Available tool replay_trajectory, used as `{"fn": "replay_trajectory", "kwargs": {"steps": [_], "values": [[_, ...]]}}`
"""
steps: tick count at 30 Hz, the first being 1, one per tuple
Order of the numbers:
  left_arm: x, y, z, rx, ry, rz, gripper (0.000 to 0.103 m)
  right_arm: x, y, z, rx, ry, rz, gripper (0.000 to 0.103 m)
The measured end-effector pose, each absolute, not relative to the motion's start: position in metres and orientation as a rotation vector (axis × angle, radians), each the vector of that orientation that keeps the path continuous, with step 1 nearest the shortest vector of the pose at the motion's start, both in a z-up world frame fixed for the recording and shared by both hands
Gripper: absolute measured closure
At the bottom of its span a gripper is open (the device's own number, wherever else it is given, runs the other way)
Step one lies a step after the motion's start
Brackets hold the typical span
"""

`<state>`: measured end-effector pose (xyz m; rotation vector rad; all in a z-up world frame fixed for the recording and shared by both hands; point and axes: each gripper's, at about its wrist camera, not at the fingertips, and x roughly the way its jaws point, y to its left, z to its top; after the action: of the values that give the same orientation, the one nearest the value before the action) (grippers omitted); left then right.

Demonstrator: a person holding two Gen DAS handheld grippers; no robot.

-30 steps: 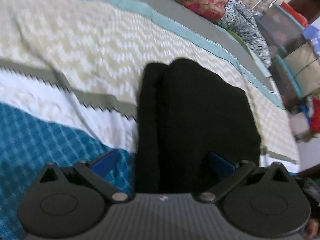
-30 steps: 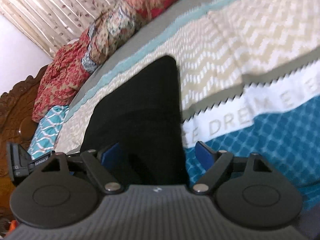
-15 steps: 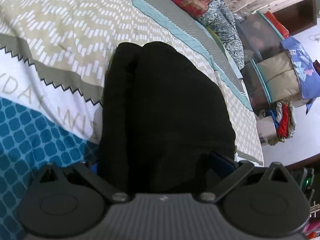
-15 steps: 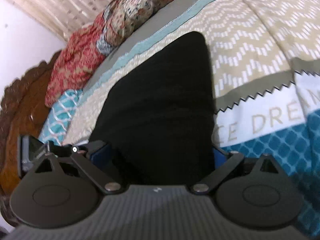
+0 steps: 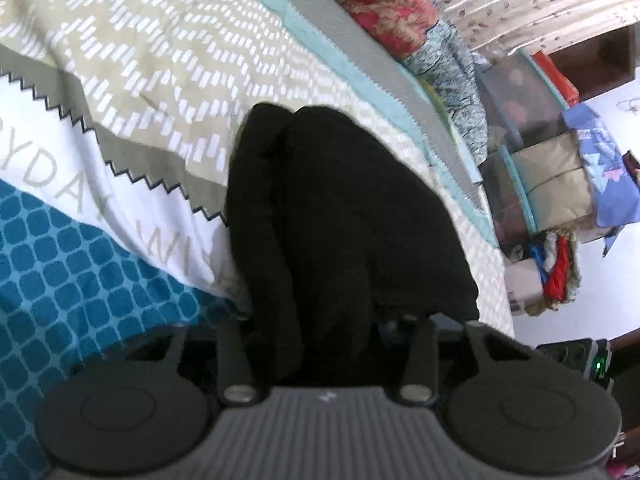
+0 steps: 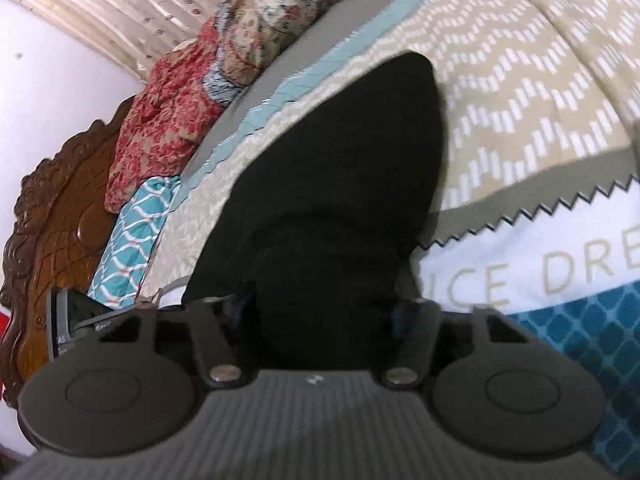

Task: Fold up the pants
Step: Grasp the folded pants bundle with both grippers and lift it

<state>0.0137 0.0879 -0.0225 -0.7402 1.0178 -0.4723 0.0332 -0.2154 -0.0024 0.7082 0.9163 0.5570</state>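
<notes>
The black pants lie folded into a thick bundle on the patterned bedspread. In the left wrist view my left gripper is at the bundle's near end, its jaws closing with a bunched fold squeezed between them. In the right wrist view the same pants run away from me toward the pillows. My right gripper is also closing, and the cloth fills the gap between its blue pads. The fingertips of both are mostly buried in black fabric.
Red floral pillows and a carved wooden headboard line one side of the bed. Stacked storage boxes and bags stand past the bed's far edge. A dark device with a green light sits at the lower right.
Both grippers have moved in over the near end of the pants, and their jaws have gone from wide apart to pinched on the cloth. The near edge of the bundle has bunched up.
</notes>
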Motion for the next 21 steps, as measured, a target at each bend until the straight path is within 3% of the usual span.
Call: {"fn": "replay_trajectory", "kwargs": {"steps": [9, 21], "values": [[0.038, 0.085, 0.044, -0.649, 0.871, -0.527, 0.071, 0.051, -0.203, 0.067, 0.576, 0.672, 0.668, 0.054], [0.195, 0.078, 0.106, -0.479, 0.665, -0.458, 0.071, 0.189, -0.191, 0.091, 0.51, 0.426, 0.672, 0.054]]}}
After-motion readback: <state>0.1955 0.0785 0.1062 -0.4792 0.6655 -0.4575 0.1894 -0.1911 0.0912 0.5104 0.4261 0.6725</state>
